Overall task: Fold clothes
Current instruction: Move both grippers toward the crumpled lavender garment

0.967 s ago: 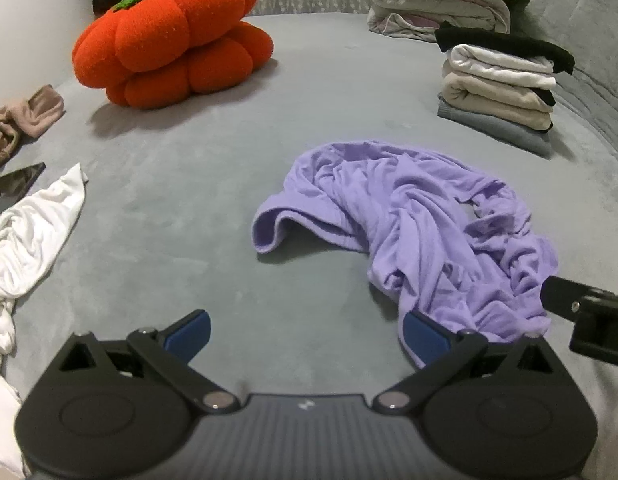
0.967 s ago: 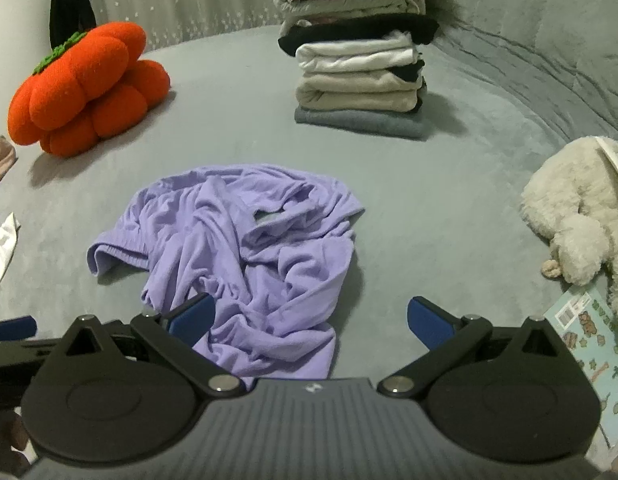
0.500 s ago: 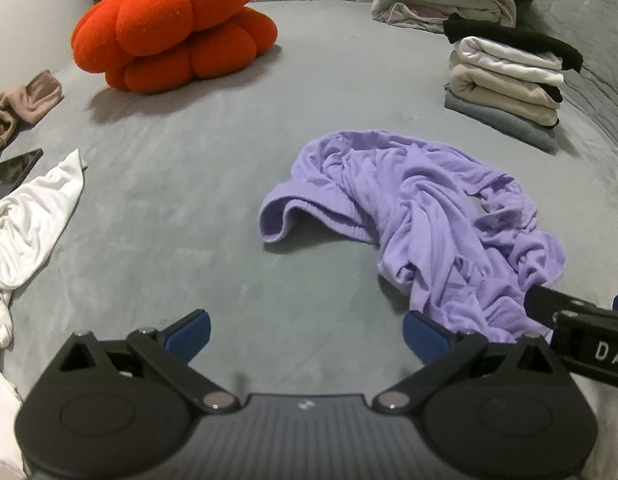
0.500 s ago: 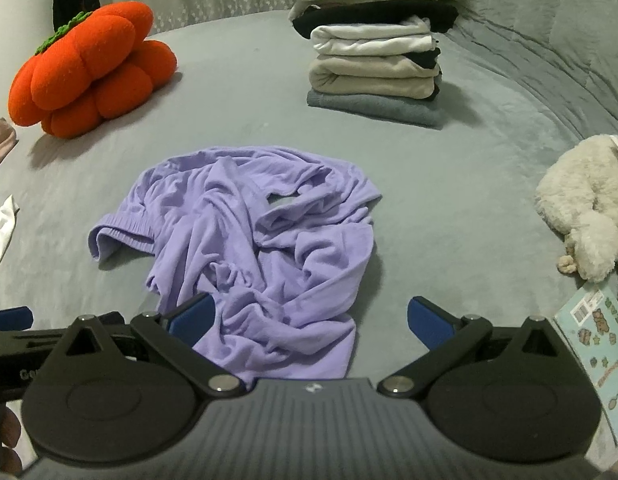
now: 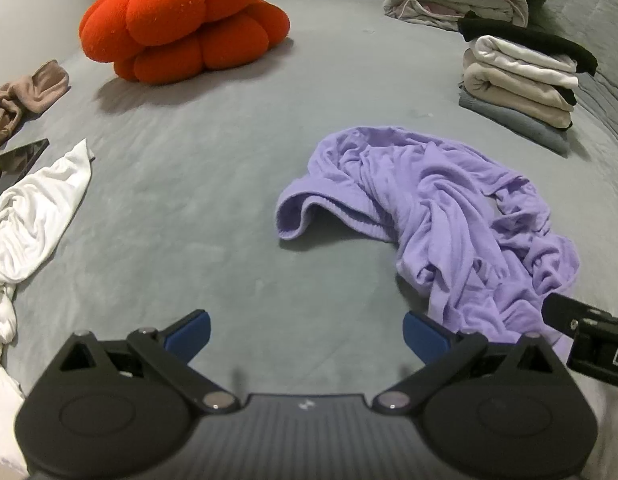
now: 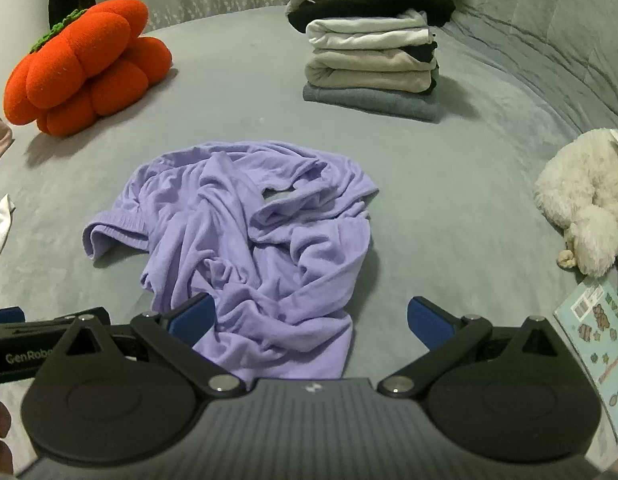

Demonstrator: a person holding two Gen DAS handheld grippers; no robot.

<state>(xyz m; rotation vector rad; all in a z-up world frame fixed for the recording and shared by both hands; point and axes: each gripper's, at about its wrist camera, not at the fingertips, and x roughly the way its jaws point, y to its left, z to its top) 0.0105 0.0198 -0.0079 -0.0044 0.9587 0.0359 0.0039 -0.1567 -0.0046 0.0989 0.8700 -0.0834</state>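
A crumpled lilac garment (image 5: pixel 429 216) lies in a heap on the grey bed; it also shows in the right wrist view (image 6: pixel 249 232). My left gripper (image 5: pixel 307 330) is open and empty, low over the bed, with the garment's near edge by its right finger. My right gripper (image 6: pixel 311 316) is open and empty, with the garment's near end lying between its fingers. Each gripper shows at the edge of the other's view.
A stack of folded clothes (image 5: pixel 521 84) (image 6: pixel 373 64) stands at the back right. An orange pumpkin cushion (image 5: pixel 181 20) (image 6: pixel 85 64) is back left. A white garment (image 5: pixel 25 216) and a dark phone (image 5: pixel 17 156) lie left. A white plush toy (image 6: pixel 589 200) and a booklet (image 6: pixel 597 340) lie right.
Both grippers have moved forward toward the lilac garment, which looms larger. The garment lies unmoved. Both stay open.
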